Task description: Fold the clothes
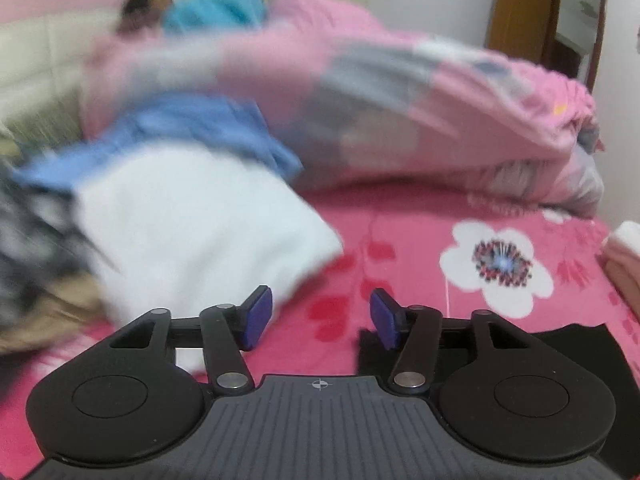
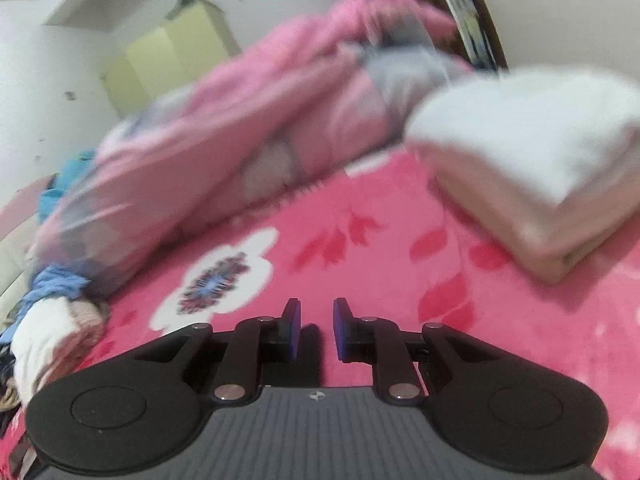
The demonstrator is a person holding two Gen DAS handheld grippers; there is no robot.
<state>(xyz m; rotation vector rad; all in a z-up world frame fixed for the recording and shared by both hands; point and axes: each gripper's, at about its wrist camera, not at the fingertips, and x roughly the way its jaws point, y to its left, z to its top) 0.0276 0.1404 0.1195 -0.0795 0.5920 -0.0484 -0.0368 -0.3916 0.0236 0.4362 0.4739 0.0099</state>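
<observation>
In the left wrist view a white garment lies blurred on the pink flowered bedsheet, with a blue garment behind it and dark patterned clothes at the left edge. My left gripper hangs open over the sheet with nothing between its fingers. A black garment lies flat under its right side. In the right wrist view my right gripper stands slightly open above the sheet, holding nothing. A folded stack, white on top, rests at the right.
A bunched pink and grey quilt fills the far side of the bed, seen again as the quilt. A turquoise cloth lies behind it. Loose clothes pile at the left. A wooden door stands at the back right.
</observation>
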